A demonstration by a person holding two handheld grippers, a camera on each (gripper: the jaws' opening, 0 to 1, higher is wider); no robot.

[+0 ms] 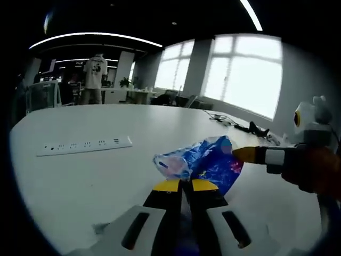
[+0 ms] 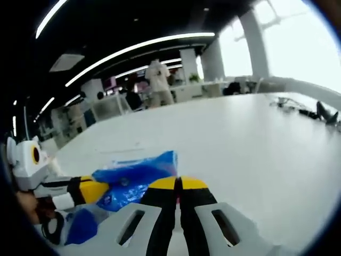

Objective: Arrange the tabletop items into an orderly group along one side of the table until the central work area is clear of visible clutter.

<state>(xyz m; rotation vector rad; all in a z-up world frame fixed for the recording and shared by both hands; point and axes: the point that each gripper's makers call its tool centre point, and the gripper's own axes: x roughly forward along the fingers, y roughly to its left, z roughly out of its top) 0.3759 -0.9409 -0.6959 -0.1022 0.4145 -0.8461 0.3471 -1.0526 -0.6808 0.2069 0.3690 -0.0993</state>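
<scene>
A crumpled blue and white plastic packet [image 1: 205,161] hangs just above the white table [image 1: 80,181]. My left gripper [image 1: 185,185] is shut on its near edge, and the yellow jaw tips meet under it. My right gripper [image 1: 246,154] reaches in from the right, held by a hand, and its yellow tip touches the packet's far end. In the right gripper view the jaws of my right gripper [image 2: 179,183] are pressed together, with the packet [image 2: 133,176] just left of them. I cannot tell whether they pinch it. The left gripper [image 2: 91,190] holds the packet's other end there.
A white power strip [image 1: 85,145] lies flat on the table to the left. Dark cables and small items [image 1: 250,128] sit near the far right edge by the windows. A person [image 1: 96,72] stands well beyond the table among desks.
</scene>
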